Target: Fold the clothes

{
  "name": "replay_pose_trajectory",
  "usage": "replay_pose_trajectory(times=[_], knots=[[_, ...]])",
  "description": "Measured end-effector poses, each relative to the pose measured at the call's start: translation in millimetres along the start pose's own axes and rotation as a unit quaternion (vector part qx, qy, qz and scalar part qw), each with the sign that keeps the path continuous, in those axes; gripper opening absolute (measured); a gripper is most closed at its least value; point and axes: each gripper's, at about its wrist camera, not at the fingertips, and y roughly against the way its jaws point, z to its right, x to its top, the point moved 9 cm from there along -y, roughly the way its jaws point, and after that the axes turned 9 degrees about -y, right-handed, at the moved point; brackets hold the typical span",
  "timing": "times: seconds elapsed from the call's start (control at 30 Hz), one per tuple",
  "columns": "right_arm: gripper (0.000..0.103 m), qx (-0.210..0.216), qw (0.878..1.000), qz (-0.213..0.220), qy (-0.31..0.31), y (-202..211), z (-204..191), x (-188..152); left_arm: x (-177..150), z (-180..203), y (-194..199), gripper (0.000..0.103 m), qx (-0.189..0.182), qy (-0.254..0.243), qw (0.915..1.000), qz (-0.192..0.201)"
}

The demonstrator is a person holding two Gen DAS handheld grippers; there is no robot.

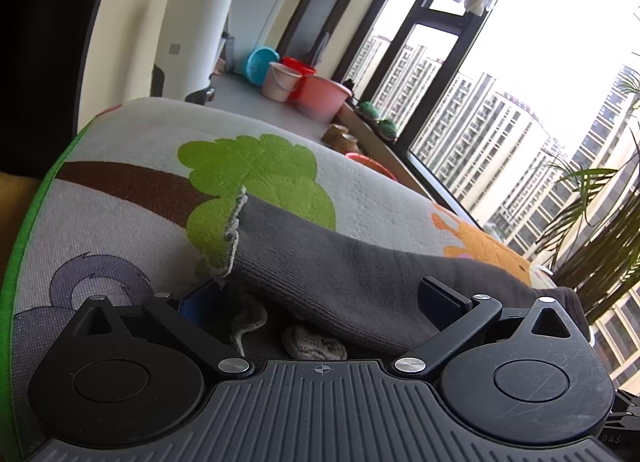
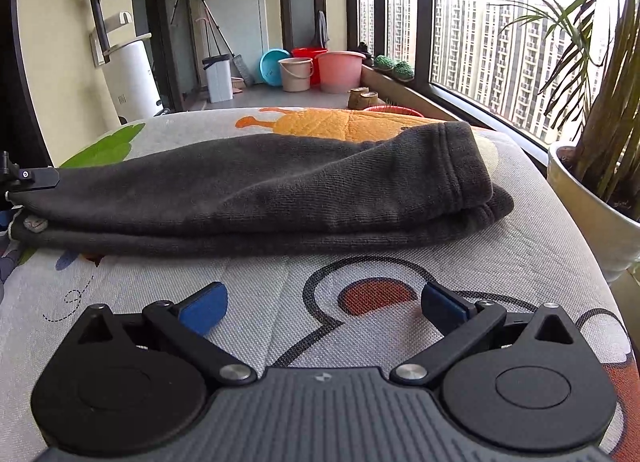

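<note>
Dark grey knitted garment [image 2: 256,198] lying on the cartoon-printed mat [image 2: 360,274], doubled over so that one layer rests on another, hemmed end [image 2: 472,178] toward the potted plant [image 2: 592,182]. Seen from the left wrist, ribbed cuff with a pale frayed edge [image 1: 234,234] resting on the green tree printed on the mat [image 1: 256,170].

Left gripper [image 1: 320,302] spread wide, nothing pinched; garment's near fold lying between and just past its fingers, one fingertip [image 1: 440,294] resting against the cloth. Right gripper [image 2: 324,306] likewise released, low over bare mat, just short of the garment's long side, blue pads [image 2: 204,306] apart.

Judging by the knit: soft, limp, fairly thick, light enough for one pinch yet prone to sagging and sliding layer over layer. Not fragile, not slippery against the woven mat. Best hold likely at a hem or the ribbed cuff, where stitched edges give pads something firm; both layers to be caught together, or the stack skews.

Fits either a fold partly made or one already laid down.
</note>
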Motion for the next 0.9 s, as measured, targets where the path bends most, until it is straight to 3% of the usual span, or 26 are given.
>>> replay_pose_trajectory(times=[0.27,0.67,0.8,0.9], knots=[[0.103,-0.033,0.999,0.005,-0.015,5,-4,-2,0,22,1,0.103,-0.005,0.010,0.9999,0.006],[0.103,-0.036,0.999,0.006,-0.018,14,-15,-2,5,33,0,0.103,-0.016,0.034,0.9992,0.015],[0.103,-0.039,0.999,0.006,-0.019,17,-22,-2,9,29,20,0.103,-0.004,0.080,0.9955,0.051],[0.103,-0.040,0.999,0.006,-0.017,18,-24,-3,22,50,40,0.103,-0.020,0.046,0.9956,0.079]])
